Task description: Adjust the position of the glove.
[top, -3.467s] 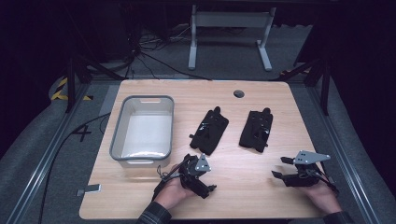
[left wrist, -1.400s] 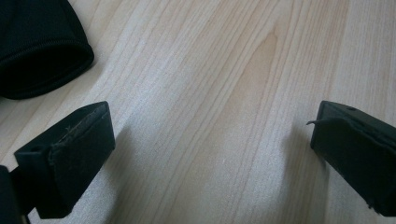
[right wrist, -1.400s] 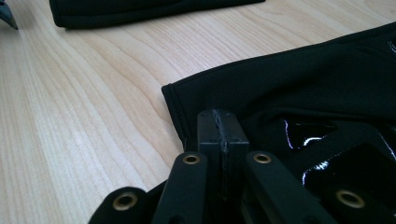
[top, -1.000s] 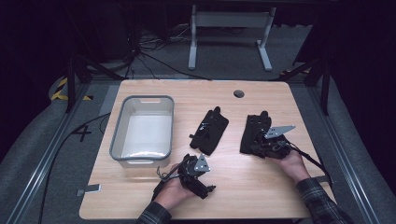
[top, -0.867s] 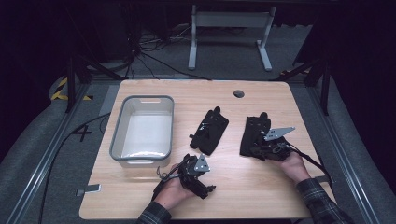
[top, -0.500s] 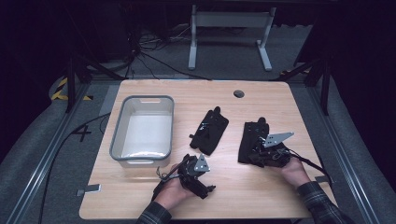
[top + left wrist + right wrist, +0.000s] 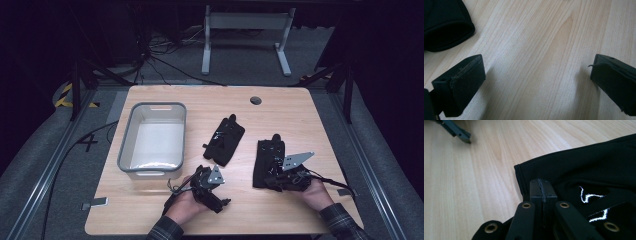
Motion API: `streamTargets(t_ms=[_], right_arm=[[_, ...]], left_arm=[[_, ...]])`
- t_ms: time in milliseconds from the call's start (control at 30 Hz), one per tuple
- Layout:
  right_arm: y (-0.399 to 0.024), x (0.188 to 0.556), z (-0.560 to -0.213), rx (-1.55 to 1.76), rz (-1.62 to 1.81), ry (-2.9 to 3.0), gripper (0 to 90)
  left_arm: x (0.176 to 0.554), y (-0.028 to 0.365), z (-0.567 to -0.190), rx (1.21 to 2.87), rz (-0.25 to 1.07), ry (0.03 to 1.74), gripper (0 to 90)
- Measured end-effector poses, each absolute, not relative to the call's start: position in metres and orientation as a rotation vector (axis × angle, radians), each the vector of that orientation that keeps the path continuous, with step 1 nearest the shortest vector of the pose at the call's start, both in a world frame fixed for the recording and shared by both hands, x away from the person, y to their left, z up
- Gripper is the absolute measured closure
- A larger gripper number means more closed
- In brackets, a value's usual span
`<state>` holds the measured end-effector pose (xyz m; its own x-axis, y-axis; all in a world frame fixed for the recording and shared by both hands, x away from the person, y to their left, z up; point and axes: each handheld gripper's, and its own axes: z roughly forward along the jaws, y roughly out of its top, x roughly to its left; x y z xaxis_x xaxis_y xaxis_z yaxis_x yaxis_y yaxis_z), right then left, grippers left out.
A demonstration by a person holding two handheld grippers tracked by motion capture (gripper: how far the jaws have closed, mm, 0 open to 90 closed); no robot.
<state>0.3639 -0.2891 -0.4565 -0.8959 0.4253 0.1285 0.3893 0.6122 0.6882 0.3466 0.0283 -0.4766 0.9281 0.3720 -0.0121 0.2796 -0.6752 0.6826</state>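
The right gripper [image 7: 278, 176] is sitting on the black glove [image 7: 267, 162] that is lying near the right edge of the table [image 7: 150, 210]. In the right gripper view its jaws are pressed tight together over the black cloth [image 7: 584, 170]. They look to be pinching a bit of the glove's edge, but it is hard to be sure how much cloth is in between.

The left gripper [image 7: 216, 192] is resting near the front edge of the table. Its jaws are standing wide apart, and nothing is between them but bare wood.

A second black glove [image 7: 225, 140] is lying in the middle of the table. The grey bin [image 7: 129, 145] near the left edge is holding nothing. So the job looks like it is just starting: it seems both gloves are waiting to go into the bin, and none is in there now.

The table is light wood with a small round hole [image 7: 256, 100] near the back edge. The room around it is dark, with grey carpet [image 7: 30, 180], black cables [image 7: 160, 62] and a grey metal stand [image 7: 247, 30] behind the table.
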Motion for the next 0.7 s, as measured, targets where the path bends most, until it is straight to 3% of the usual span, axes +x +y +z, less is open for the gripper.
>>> streamTargets(t_ms=[500, 700], right_arm=[[-0.284, 0.326, -0.454, 0.637, 1.142, 2.801, 89.8], [-0.293, 0.338, -0.443, 0.663, 1.174, 2.724, 89.8]], left_arm=[[0.346, 0.028, -0.477, 2.345, 0.169, 0.464, 0.0], [0.346, 0.028, -0.477, 2.346, 0.169, 0.463, 0.0]])
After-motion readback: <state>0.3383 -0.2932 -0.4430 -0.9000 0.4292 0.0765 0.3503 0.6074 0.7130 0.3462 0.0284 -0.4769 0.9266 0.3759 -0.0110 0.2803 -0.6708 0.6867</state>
